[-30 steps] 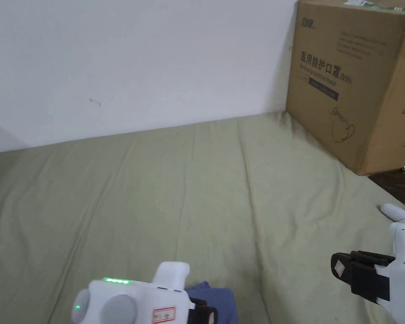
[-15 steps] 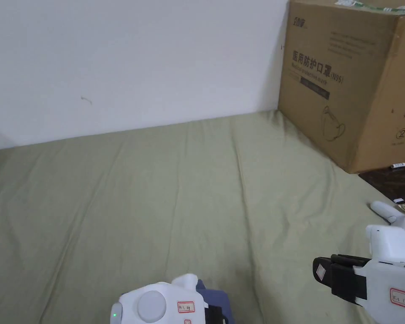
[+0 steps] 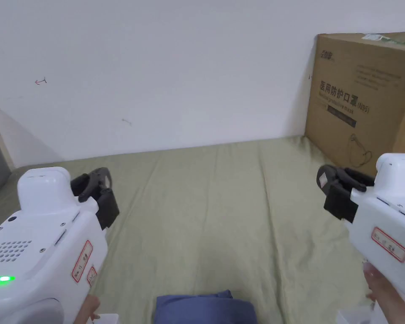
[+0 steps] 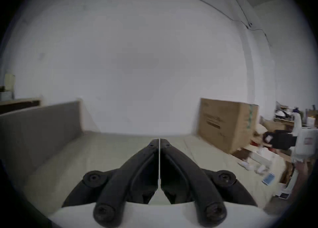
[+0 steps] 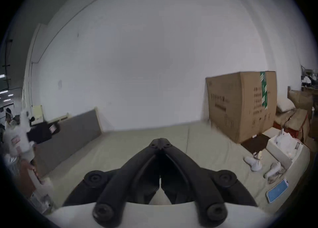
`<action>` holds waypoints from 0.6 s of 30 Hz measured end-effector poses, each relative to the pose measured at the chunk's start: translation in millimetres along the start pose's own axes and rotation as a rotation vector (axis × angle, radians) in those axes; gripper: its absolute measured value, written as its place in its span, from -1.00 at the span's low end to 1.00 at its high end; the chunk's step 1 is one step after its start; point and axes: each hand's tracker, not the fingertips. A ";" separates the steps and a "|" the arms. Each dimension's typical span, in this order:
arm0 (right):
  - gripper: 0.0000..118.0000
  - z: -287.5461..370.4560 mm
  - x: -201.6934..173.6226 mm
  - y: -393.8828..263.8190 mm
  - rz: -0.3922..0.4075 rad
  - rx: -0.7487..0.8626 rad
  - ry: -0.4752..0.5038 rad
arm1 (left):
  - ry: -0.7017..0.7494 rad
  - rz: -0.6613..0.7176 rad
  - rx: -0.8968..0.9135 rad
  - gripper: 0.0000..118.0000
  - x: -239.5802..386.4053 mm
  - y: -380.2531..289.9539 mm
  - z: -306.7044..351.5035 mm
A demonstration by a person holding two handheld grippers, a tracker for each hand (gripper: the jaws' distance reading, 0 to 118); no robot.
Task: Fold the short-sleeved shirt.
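Soft, even light is filling the head view, shadows faint. Both gripper views are showing dimmer, fisheye-bent pictures, dark vignetting ringing them, side edges smearing with blur.

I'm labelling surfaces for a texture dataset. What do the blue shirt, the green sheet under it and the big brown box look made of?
Blue shirt: soft matte woven or knit cloth, judging by its rounded folded edge.
Green sheet: thin matte fabric, likely cotton; long shallow creases run across it.
Brown box: corrugated cardboard, matte, with crisp edges, printed sides and tape along the top seam.

left tool (image 3: 97,185) raised with jaws closed, right tool (image 3: 330,185) raised, jaws closed, both empty
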 end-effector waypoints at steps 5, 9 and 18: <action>-1.00 -20.1 -13.6 -6.5 0.132 0.071 -0.084 | 0.058 -0.042 -0.069 -0.98 2.9 -25.8 2.3; -1.00 -32.7 -9.9 -27.2 0.167 -0.056 -0.157 | 0.090 -0.062 -0.133 -0.98 10.0 -49.6 4.7; -1.00 -29.4 4.8 -34.0 0.140 -0.115 -0.233 | 0.076 -0.071 -0.164 -0.98 17.7 -59.9 12.5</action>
